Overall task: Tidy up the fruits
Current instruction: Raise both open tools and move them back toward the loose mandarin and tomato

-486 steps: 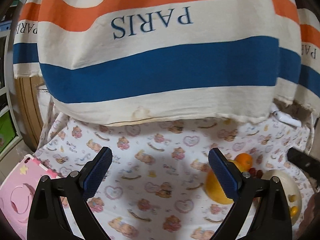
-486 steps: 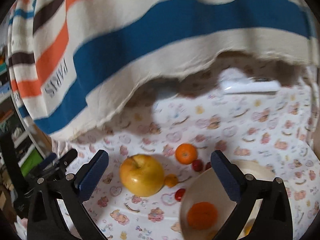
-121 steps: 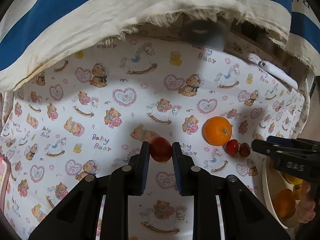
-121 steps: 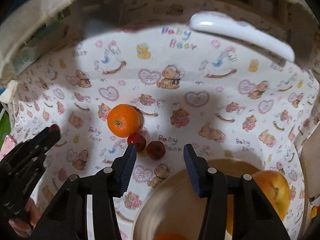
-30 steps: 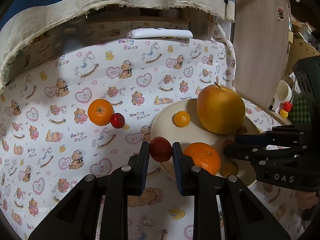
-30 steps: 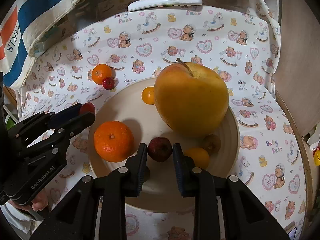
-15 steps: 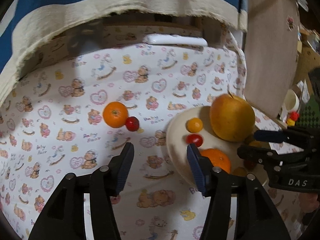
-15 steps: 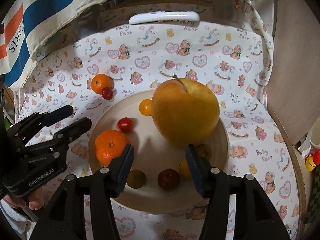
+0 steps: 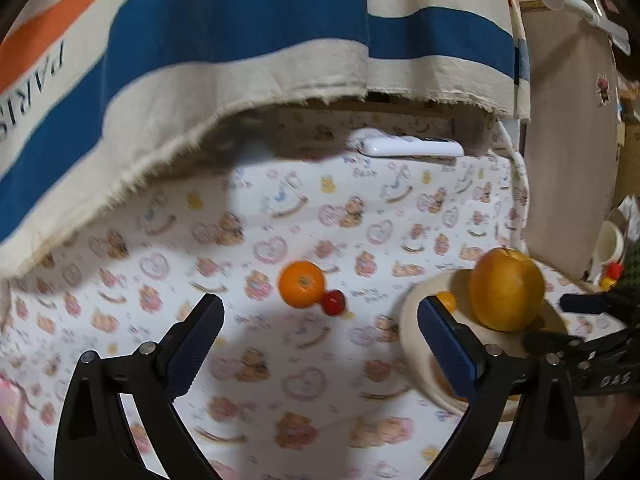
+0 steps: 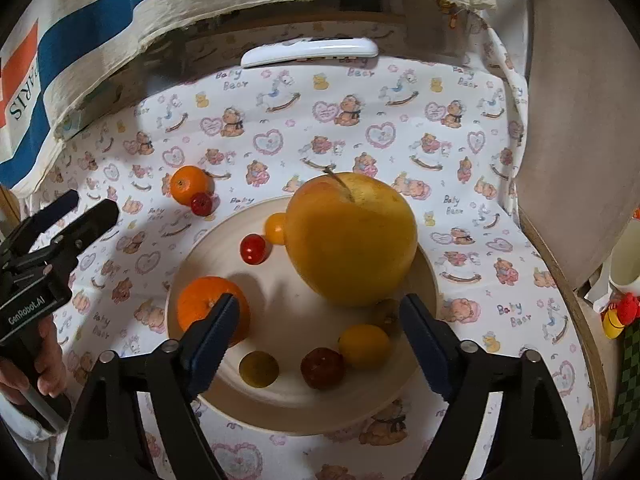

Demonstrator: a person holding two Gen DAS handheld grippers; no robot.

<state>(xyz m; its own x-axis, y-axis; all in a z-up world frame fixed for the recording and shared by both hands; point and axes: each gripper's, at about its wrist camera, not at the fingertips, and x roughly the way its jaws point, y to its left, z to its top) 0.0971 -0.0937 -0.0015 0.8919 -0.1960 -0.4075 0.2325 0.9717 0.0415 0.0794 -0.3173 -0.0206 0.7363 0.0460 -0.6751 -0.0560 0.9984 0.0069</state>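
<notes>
A cream plate (image 10: pixel 424 276) sits on a table under a bear-print cloth (image 10: pixel 280 140), and most of the fruit is already on it. A big yellow apple (image 10: pixel 352 240) fills the far right of the plate, with a small yellow tomato (image 10: pixel 275 228) touching its left side and a red tomato (image 10: pixel 253 249) just beside that. On the plate's left lies an orange (image 10: pixel 200 304), partly behind a finger of the right gripper (image 10: pixel 320 316). Along the near edge lie an olive-yellow tomato (image 10: pixel 258 368), a dark red tomato (image 10: pixel 322 367) and a yellow one (image 10: pixel 364 346), close together, and a dull brownish fruit (image 10: pixel 386 312) hides under the apple. The right gripper hangs over this near edge, its jaws opening with nothing pressed between them; the dark red tomato rests on the plate below the gap. Off the plate, to the far left on the cloth, a second orange (image 10: pixel 188 184) lies with a red tomato (image 10: pixel 201 204) touching its near right side. The left gripper (image 9: pixel 320 320) points toward that pair from the near side, well short of them, its jaws also opening and empty; from the right wrist it shows at the left edge with a hand (image 10: pixel 36 364) on its handle. A white remote (image 10: pixel 310 51) lies at the cloth's far edge, under the hem of a striped towel (image 9: pixel 240 40) marked PARIS. A pale mug (image 10: pixel 626 264) and a small red and yellow toy (image 10: pixel 618 314) stand at the far right.
</notes>
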